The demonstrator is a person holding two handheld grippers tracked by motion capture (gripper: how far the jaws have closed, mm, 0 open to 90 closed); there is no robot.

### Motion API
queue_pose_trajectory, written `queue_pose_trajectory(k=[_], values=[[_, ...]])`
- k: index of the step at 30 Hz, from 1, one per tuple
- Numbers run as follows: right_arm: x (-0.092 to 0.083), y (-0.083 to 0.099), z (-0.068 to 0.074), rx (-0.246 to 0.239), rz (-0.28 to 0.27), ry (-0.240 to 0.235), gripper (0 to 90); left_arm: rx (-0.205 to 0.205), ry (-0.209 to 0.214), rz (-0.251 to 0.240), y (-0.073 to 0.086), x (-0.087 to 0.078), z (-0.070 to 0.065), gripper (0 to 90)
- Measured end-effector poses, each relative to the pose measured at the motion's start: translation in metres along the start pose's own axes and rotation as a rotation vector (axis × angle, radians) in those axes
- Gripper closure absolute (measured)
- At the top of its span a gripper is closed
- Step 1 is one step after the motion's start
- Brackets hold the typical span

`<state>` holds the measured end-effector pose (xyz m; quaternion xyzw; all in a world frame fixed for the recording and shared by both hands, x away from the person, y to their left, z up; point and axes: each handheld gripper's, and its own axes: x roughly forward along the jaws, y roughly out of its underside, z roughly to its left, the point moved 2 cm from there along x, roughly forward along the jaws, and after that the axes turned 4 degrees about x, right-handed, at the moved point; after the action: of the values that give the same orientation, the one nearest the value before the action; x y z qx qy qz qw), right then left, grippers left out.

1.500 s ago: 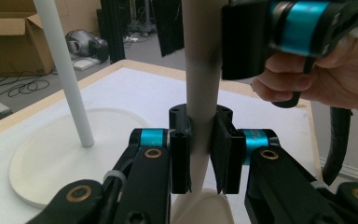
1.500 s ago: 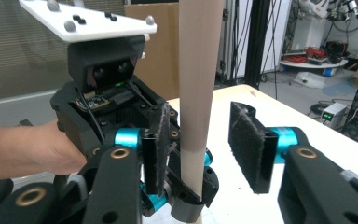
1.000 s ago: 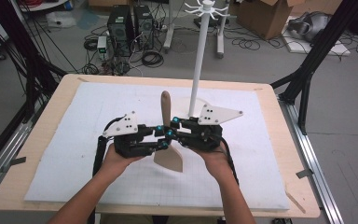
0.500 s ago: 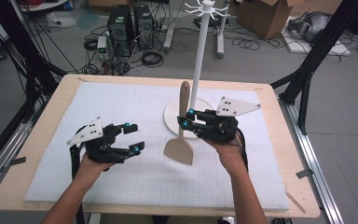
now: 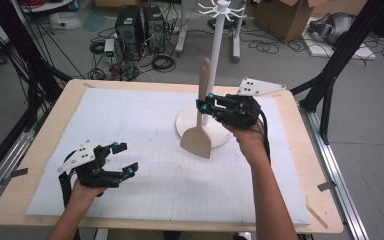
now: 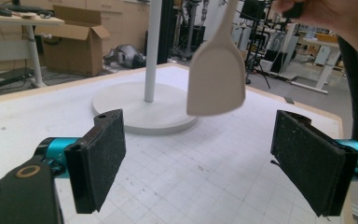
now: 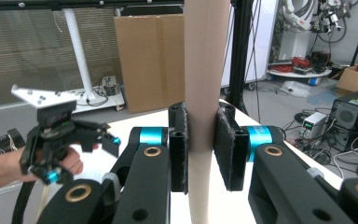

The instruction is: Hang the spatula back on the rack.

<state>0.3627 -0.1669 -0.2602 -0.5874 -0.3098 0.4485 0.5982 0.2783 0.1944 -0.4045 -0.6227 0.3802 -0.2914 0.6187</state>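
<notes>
Both grippers, left and right, are black with teal joints, brass-ringed screws, rough black pads, grey perforated plates and black cables.

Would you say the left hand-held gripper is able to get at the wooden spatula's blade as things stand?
Probably yes: the left hand-held gripper is open, the wooden spatula hangs ahead of its jaws, and nothing stands between them on the white mat.
</notes>
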Motion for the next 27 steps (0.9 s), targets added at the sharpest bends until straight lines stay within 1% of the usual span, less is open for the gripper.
queue_pose_trajectory(k=[2,5,10,14,18,22,27], values=[[0.003,-0.005,-0.004,0.004,0.002,0.004,76.5,0.001,-0.003,0.009,0.002,0.0,0.0,18.5],[0.007,-0.014,-0.01,0.006,0.011,0.018,76.5,0.0,0.0,0.004,0.001,0.0,0.0,18.5],[0.012,-0.03,-0.022,0.016,0.01,0.041,76.5,0.004,-0.004,0.01,0.002,0.001,0.001,18.8],[0.013,-0.04,-0.031,0.024,0.007,0.051,76.5,-0.001,-0.001,0.016,0.001,0.002,0.0,19.3],[0.014,-0.047,-0.041,0.038,0.005,0.059,76.5,0.002,-0.002,0.008,-0.001,0.003,-0.001,19.5],[0.016,-0.051,-0.049,0.055,0.003,0.064,76.5,0.005,0.001,0.013,-0.001,0.004,-0.001,19.5],[0.019,-0.057,-0.054,0.063,-0.004,0.063,76.5,0.004,0.0,0.01,-0.002,0.005,-0.001,19.5]])
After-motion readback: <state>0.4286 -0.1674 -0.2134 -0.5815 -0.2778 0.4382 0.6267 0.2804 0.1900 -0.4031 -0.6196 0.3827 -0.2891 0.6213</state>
